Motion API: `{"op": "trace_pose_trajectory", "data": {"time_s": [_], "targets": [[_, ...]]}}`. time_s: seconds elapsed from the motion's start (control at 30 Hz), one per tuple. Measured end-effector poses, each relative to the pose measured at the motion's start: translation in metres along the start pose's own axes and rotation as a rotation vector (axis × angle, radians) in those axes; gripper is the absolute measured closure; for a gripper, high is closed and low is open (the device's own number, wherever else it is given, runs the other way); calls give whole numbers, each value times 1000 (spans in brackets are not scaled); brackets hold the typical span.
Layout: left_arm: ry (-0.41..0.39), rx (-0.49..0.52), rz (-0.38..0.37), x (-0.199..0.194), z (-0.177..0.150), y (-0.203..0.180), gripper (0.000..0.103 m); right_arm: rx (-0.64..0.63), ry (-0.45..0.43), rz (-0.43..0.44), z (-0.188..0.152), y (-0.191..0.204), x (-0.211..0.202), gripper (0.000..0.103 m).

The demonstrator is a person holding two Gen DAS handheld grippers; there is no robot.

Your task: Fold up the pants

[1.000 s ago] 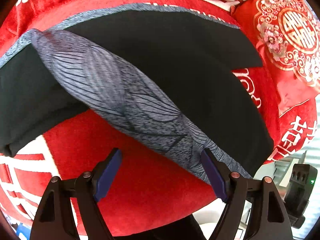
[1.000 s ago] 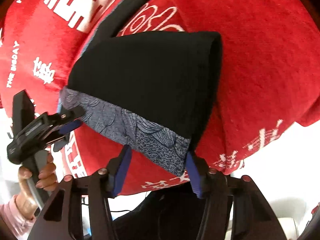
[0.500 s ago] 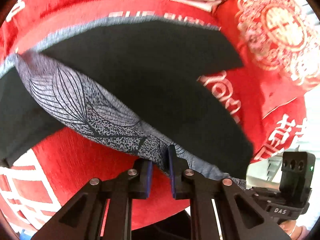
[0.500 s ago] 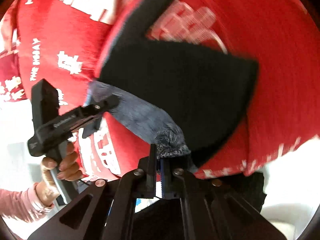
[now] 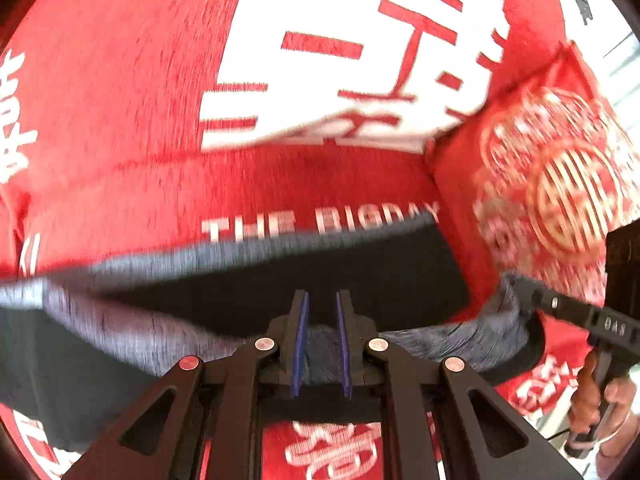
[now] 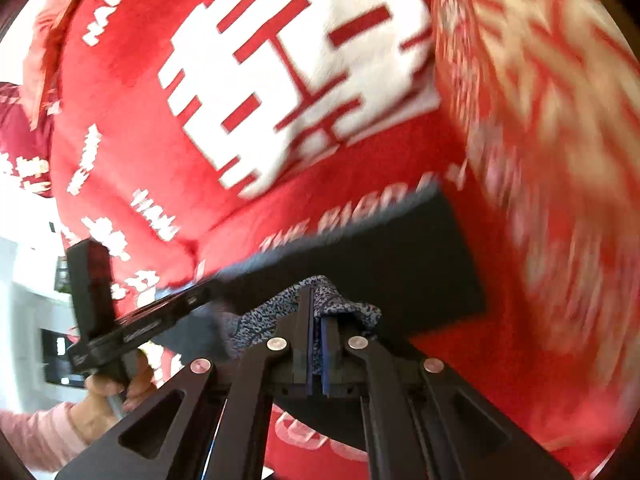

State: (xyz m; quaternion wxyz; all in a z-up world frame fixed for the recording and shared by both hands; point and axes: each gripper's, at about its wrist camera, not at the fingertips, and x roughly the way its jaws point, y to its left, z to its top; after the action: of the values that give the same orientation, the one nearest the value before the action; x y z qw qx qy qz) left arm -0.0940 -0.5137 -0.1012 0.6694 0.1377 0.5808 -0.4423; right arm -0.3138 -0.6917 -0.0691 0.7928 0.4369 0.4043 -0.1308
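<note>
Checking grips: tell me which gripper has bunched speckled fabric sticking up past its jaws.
The right gripper: pants bunch above it. The left gripper's cloth lies flat.

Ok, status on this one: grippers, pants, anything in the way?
Left gripper shut on pants hem. Right gripper shut on the same hem, patterned cuff bunched. Hem lifted over red blanket. Nothing in the way.

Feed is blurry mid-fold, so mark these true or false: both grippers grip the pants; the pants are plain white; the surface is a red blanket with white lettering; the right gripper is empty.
1. Both grippers grip the pants: true. The left gripper and right gripper are shut on the black pants with the grey patterned band.
2. Plain white pants: false, black and grey.
3. Red fleece blanket with white lettering: true.
4. Right gripper empty: false, it pinches patterned fabric.
</note>
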Motion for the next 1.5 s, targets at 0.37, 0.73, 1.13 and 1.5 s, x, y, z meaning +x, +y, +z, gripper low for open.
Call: {"op": "trace_pose_trajectory", "data": {"time_s": [0.37, 0.73, 1.13, 1.5], "targets": [[-71, 17, 258, 4, 11, 29, 23, -203, 87, -237, 55, -3, 60, 92], [57, 53, 351, 44, -11, 35, 23, -130, -23, -277, 54, 2, 30, 39], [91, -9, 384, 85, -5, 59, 8, -72, 125, -386, 15, -36, 98, 59], [65, -64, 444, 13, -40, 118, 8, 12, 132, -172, -2, -6, 90, 39]]}}
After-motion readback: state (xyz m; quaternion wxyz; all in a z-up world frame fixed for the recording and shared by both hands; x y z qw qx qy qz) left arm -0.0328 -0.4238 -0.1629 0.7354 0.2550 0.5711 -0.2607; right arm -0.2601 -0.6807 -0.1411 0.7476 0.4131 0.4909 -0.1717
